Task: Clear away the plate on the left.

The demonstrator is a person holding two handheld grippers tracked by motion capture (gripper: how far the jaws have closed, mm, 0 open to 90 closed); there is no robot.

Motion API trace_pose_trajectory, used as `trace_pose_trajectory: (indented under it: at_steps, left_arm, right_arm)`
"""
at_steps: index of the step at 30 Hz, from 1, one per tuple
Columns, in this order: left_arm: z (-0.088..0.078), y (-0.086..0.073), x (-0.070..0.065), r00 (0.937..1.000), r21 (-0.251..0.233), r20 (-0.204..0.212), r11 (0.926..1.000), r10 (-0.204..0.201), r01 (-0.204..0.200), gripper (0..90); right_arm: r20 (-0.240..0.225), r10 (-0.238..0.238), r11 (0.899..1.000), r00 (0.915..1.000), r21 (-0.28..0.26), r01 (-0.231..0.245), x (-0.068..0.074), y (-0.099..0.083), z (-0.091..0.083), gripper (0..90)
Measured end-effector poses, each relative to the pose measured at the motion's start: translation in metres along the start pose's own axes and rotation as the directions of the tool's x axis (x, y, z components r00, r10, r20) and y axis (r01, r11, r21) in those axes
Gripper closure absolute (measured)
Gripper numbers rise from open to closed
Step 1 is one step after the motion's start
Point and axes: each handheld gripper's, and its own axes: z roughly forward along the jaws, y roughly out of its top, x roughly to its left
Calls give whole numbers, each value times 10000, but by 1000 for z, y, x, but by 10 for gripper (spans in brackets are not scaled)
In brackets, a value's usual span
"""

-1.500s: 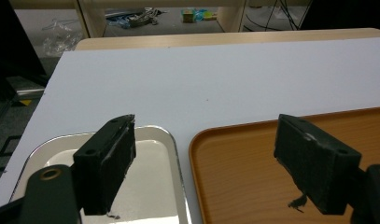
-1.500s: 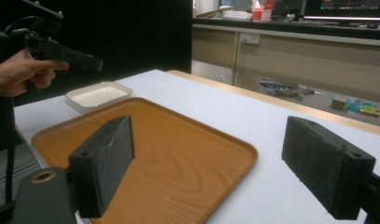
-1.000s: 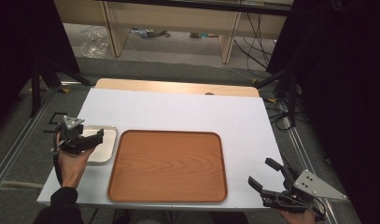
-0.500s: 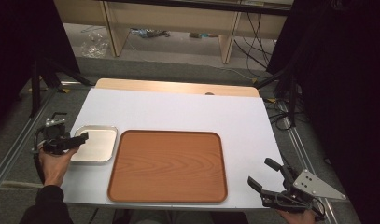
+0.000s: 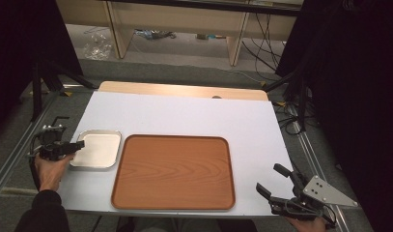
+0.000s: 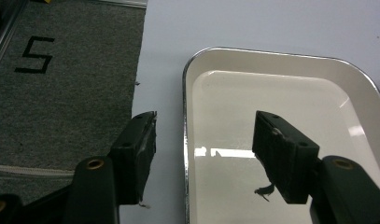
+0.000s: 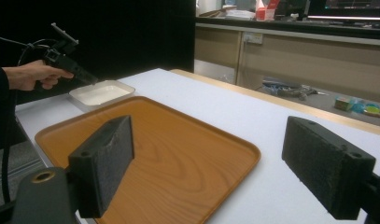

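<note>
Nearest the person, at the tabletop's [image 5: 184, 113] front right corner, the right tool [image 5: 276, 186] is held low in a hand at the edge, its jaws spread wide and empty, pointing inward toward the wooden tray [image 5: 173, 172]; a grey plate [image 5: 329, 191] sits on top of it. In the right gripper view the right tool [image 7: 215, 163] shows both black pads apart with nothing between them, the wooden tray [image 7: 169, 154] lying just beyond them on the white tabletop [image 7: 253, 116]. The wooden tray lies at the front centre of the tabletop, flat and bare. Just beside its left edge lies a small metal pan [image 5: 96, 149], also bare, its inside pale and glossy. The left tool [image 5: 74, 147], held in the left hand [image 5: 50, 170] at the tabletop's left edge, reaches the pan's left rim with jaws released. In the left gripper view the left tool [image 6: 201, 154] straddles that rim: one jaw stands over the tabletop outside the pan [image 6: 281, 102], the other over the pan's floor, neither pressed against the rim. Grey carpet [image 6: 61, 93] bearing a black mark lies beside the tabletop. Farther off, a strip of bare wood [image 5: 184, 90] edges the far side of the tabletop, and beyond it stand shelves [image 5: 184, 19] with cables on the floor.
</note>
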Motion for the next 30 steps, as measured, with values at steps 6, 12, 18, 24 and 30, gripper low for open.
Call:
trace_pose_trajectory:
  at_steps: [6,12,18,24,30]
  left_arm:
    - [5,0,4,9999,205,-3,9997,146,-146,473]
    - [11,-1,4,9997,474,-90,9986,236,-231,586]
    - [14,-1,6,9999,656,131,9978,-2,-6,695]
    - [14,-1,8,9993,648,222,9975,-294,279,783]
    - [11,-2,11,9986,615,329,9974,-404,384,857]
  right_arm:
    - [-3,-5,10000,10000,-25,5,0,0,0,177]
    - [96,-28,9999,9999,103,27,0,0,-1,177]
    - [125,127,9997,9998,196,-129,1,0,-1,178]
    - [105,116,9998,9999,189,-118,1,0,-1,179]
    - [161,92,9997,9998,209,-95,1,0,-1,180]
